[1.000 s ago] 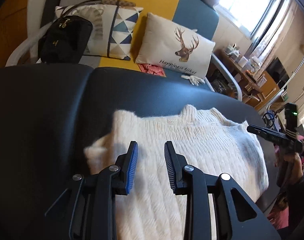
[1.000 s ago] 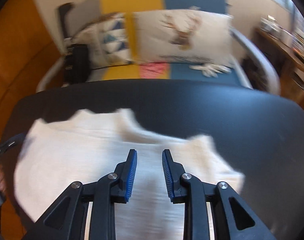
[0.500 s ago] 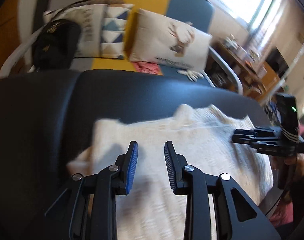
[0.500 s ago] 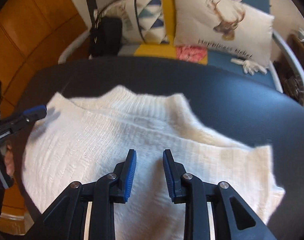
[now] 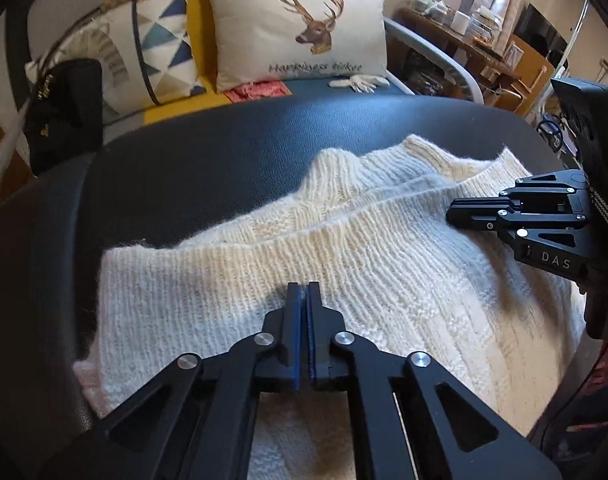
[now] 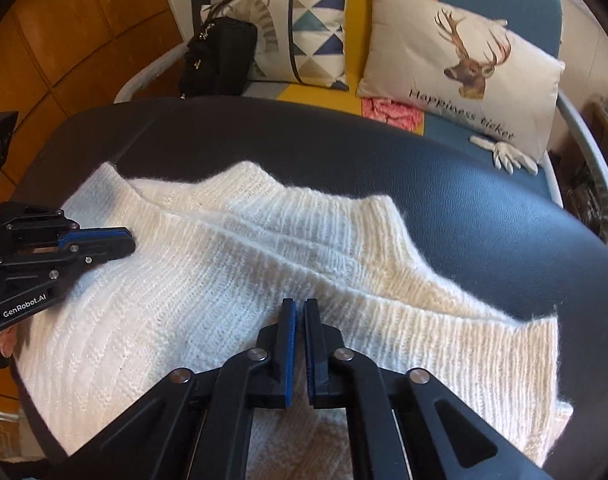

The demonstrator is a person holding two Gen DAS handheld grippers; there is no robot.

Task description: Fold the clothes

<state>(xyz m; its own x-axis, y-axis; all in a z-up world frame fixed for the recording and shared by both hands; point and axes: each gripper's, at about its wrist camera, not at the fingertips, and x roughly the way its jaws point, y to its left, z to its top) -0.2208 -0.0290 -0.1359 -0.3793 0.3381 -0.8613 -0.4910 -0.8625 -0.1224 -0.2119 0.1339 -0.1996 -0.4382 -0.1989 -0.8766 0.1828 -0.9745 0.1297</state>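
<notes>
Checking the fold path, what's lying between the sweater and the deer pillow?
In the right wrist view, mostly bare black tabletop lies between the sweater and the deer pillow. Past the table edge, a pink cloth and a white glove lie on the sofa.

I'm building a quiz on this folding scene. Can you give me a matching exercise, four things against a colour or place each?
Things:
1. sweater
2. handbag
3. deer cushion
4. glove

Descriptions:
A. black, by the sofa's left armrest
B. white, lying on the blue seat below the deer cushion
C. cream knit, spread on the dark padded surface
D. beige, printed with antlers and lettering

Pairs: 1-C, 2-A, 3-D, 4-B
</notes>
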